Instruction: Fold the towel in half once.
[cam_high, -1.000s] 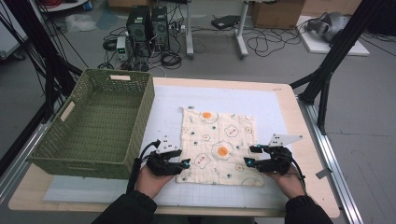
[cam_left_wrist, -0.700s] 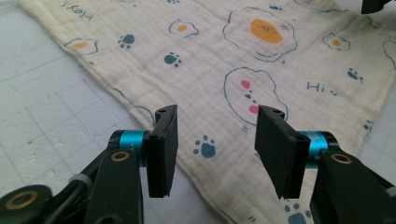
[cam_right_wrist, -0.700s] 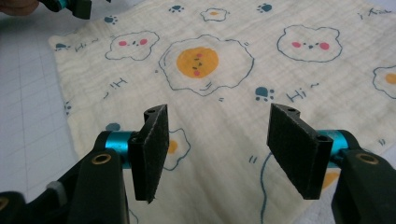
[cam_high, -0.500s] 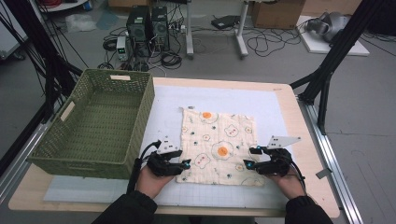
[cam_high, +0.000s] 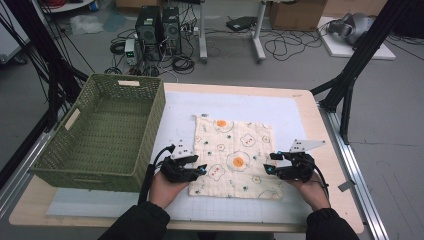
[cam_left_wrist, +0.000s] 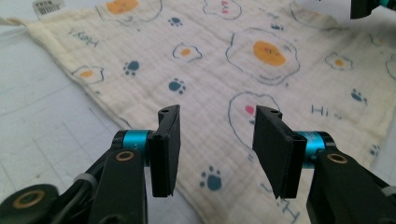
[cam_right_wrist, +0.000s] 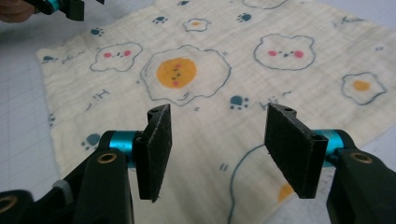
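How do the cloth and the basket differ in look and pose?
The cloth is cream with printed eggs, bears and paw prints; the basket is plain green wicker. The cloth lies flat on the white mat, between the two grippers; the basket stands tall-walled at the table's left, apart from the cloth. Both are roughly rectangular and rest on the table.

Lighting even, diffuse, from overhead; scene bright, no hard glare. High view: soft and slightly grainy, fine detail smeared; bench (cam_high: 310, 107) evenly lit, faint shadows only under the basket (cam_high: 100, 135) rim and beneath the hands. Floor beyond darker. Left gripper view: near pads fairly sharp, cloth (cam_left_wrist: 224, 70) softens toward its far edge, top corners blurred. Right gripper view: same, the cloth's weave legible mid-frame, distant prints hazy. Mild wide-angle stretch at the edges.
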